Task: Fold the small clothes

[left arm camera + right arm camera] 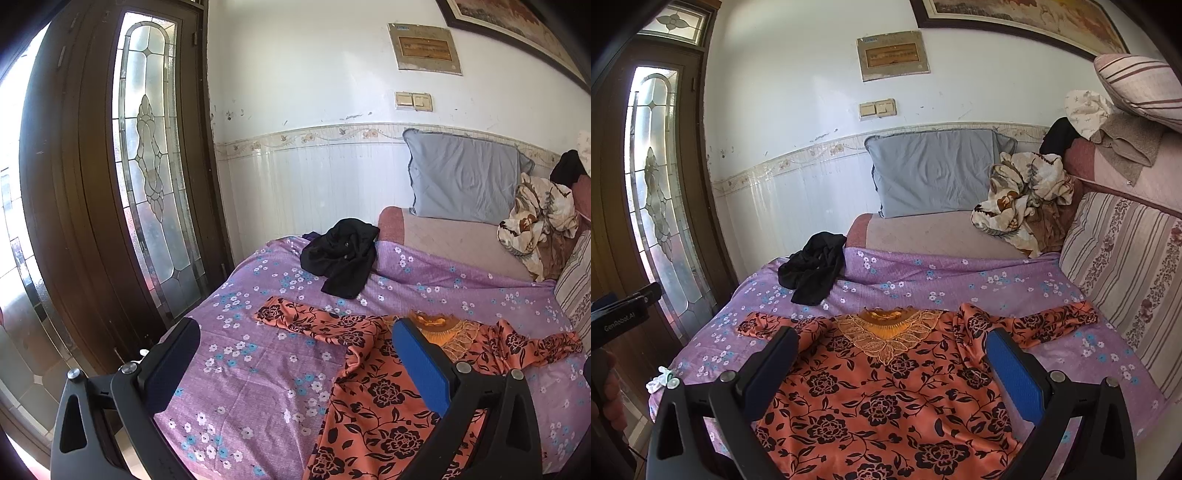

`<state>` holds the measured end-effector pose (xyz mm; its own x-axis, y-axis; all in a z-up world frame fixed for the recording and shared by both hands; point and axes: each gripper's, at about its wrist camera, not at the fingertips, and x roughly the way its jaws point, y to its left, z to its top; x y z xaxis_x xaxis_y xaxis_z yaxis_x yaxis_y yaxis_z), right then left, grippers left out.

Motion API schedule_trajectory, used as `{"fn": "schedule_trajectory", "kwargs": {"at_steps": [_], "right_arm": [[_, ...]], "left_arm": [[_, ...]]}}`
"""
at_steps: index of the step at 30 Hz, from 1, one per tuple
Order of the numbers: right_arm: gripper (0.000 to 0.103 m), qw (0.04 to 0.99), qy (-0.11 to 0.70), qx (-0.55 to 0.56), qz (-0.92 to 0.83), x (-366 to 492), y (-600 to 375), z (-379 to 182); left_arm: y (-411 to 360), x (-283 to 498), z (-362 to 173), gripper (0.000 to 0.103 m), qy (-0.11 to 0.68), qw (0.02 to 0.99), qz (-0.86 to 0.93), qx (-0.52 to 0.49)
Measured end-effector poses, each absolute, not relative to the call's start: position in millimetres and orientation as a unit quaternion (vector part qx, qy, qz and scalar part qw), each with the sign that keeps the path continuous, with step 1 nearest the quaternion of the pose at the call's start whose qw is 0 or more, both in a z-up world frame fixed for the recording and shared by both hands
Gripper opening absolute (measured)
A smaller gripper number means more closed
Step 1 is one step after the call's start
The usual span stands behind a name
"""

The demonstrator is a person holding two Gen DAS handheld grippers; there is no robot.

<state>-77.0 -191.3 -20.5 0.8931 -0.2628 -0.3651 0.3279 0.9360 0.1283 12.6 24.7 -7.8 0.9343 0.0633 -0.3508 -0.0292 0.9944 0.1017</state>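
Orange floral top (886, 387) lies flat beneath both spread-fingered tools

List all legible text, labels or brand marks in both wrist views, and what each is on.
"GenRobot.AI": white lettering on the black body of the left gripper, at the left edge of the right wrist view.
Framed grey wall plaque above the cream double light switch: lines of script, too blurred to read.
Large dark-framed picture: no text readable.
Orange floral garment: no label visible.
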Motion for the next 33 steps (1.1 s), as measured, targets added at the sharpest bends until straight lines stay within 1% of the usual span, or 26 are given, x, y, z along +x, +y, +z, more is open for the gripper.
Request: {"fn": "schedule_trajectory", "kwargs": {"at_steps": [16,19,20,23,27,29,30,32,33], "right_arm": [[0.103,0.967,0.177,0.102,-0.15,-52.9,-207.7,-30.5],[0.103,0.964,0.182,0.119,-0.152,-45.8,-224.6,-36.0],[0.103,0.963,0.181,0.131,-0.153,-43.5,-236.1,-39.3],[0.103,0.949,0.184,0.203,-0.158,-37.2,-292.3,-57.7],[0.103,0.893,0.198,0.358,-0.189,-34.3,-409.6,-109.9],[0.103,0.858,0.199,0.421,-0.214,-37.0,-462.7,-139.3],[0.102,0.842,0.185,0.458,-0.217,-38.5,-484.4,-152.8],[0.1,0.808,0.131,0.537,-0.204,-37.6,-527.7,-179.2],[0.096,0.79,0.117,0.566,-0.204,-38.3,-544.9,-191.4]], "left_arm": [[1.7,41.1,-20.4,0.103,0.202,0.978,0.016,0.049],[-10.5,60.2,-37.1,0.103,0.226,0.973,-0.004,0.048],[-17.3,72.2,-47.6,0.103,0.245,0.968,-0.016,0.048],[-43.7,117.7,-96.8,0.103,0.329,0.941,-0.055,0.055],[-92.1,173.7,-184.4,0.103,0.416,0.904,-0.07,0.07],[-110.7,189.8,-216.7,0.103,0.439,0.892,-0.073,0.079],[-117.6,193.2,-226.8,0.103,0.447,0.887,-0.077,0.081],[-139.8,203.2,-247.2,0.103,0.444,0.888,-0.083,0.09],[-146.7,206.5,-253.2,0.103,0.444,0.887,-0.086,0.097]]}}
